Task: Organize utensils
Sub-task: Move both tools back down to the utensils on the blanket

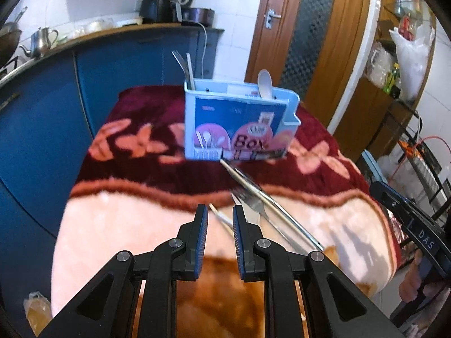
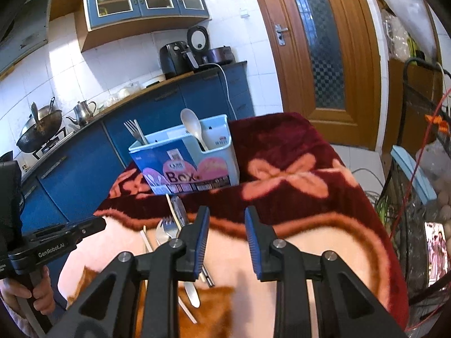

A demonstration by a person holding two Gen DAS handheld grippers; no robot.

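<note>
On the blanket-covered table, nearest first:
Left gripper [image 1: 220, 211]: fingers stand a little apart with nothing pinched; a pale chopstick [image 1: 221, 217] on the cloth shows through the gap beneath them.
Right gripper [image 2: 227, 214]: fingers spread somewhat wider, nothing between them, over bare blanket [image 2: 296, 233] just right of the loose cutlery.
Person's hand [image 2: 31, 295]: wrapped around the left gripper's handle, at the lower left of the right wrist view.
Loose utensils: a metal fork [image 1: 251, 201], a butter knife [image 2: 191, 290] and metal chopsticks [image 1: 270, 200] lie in a bunch on the pink part of the cloth, slanting toward the box; some overlap.
Utensil box [image 1: 236, 124]: light blue, labelled "Box", upright on the dark red floral band beyond the loose pieces.
Box contents: a second fork [image 1: 180, 62] and a pale stick [image 1: 190, 69] in the left compartment, a white spoon [image 1: 265, 83] in the right.
Background: blue kitchen cabinets [image 1: 112, 64], a kettle [image 1: 42, 40] on the counter, a wooden door [image 1: 304, 28].
</note>
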